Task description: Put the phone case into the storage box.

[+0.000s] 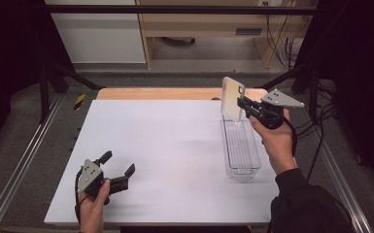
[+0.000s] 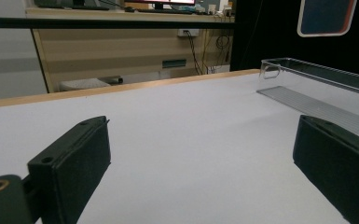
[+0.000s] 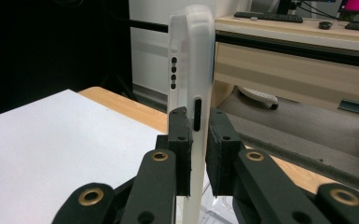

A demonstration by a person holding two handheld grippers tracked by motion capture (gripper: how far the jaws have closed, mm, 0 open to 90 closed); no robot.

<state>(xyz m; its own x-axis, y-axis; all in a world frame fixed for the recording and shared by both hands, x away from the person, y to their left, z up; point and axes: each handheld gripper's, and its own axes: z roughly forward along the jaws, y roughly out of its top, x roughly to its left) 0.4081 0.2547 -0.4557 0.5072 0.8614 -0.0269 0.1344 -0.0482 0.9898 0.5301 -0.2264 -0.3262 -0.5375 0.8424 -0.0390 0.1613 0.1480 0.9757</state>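
- The phone [image 1: 232, 98] in its frosted case looks light, stiff and slippery, best pinched across its flat faces near an end.
- Right gripper [image 1: 243, 104] fingers clamp it upright above the clear bin [image 1: 242, 145], at 2 o'clock on the tabletop [image 1: 165, 145].
- Left gripper [image 1: 119, 167] fingers gape wide, empty, at 7 o'clock.

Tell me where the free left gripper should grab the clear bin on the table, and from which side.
Grip a long side wall of the clear bin near its top rim, coming from above with one jaw inside and one outside. The bin is open-topped and thin-walled, and looks too wide to span. The left gripper is open.
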